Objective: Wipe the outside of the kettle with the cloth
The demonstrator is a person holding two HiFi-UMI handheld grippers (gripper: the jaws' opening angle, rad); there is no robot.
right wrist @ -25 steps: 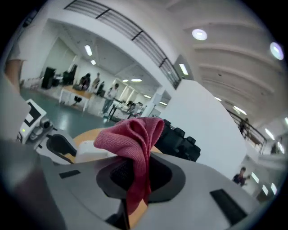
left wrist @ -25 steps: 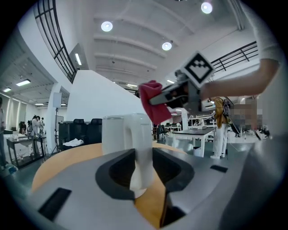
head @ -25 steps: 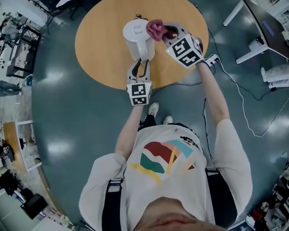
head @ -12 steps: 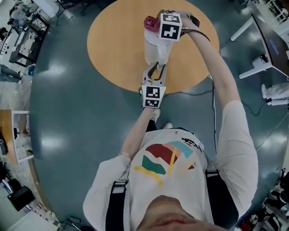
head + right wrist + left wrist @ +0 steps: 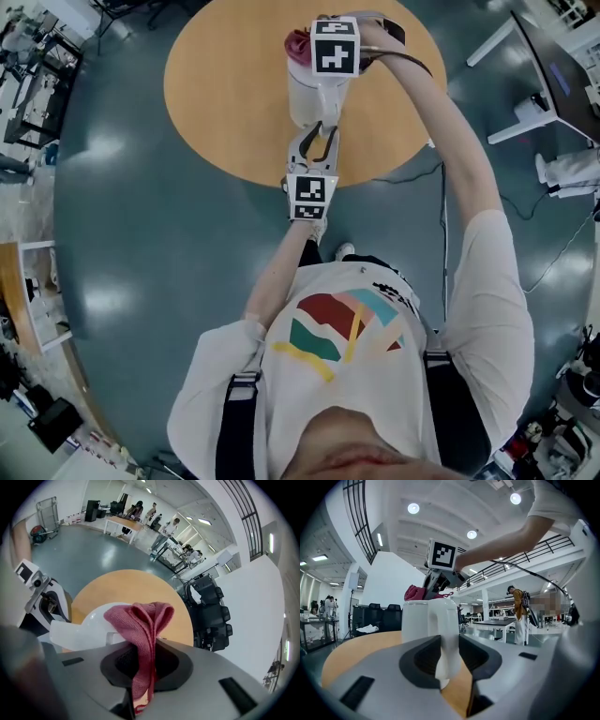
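Kettle point(image 5: 309, 94) stands on the round desk point(image 5: 216, 103) toward its 5 o'clock edge, handle point(image 5: 447, 644) pointing back at you at 6 o'clock. Your left hand-held gripper point(image 5: 319, 141) is closed narrow on that handle and steadies it. Your right hand-held gripper point(image 5: 145, 665) pinches the red cloth point(image 5: 140, 620), which bunches above its jaws and lies on the kettle's top.

A second ago the cloth sat at about 2 o'clock on the kettle, with the right hand-held gripper reaching in from the side. Now it has swung over the top and tipped steeply down, so the cloth rests at about 11 o'clock on the far rim. The left grip has not changed.

That looks like the wipe travelling round the upper part. The lower walls probably remain to be wiped.
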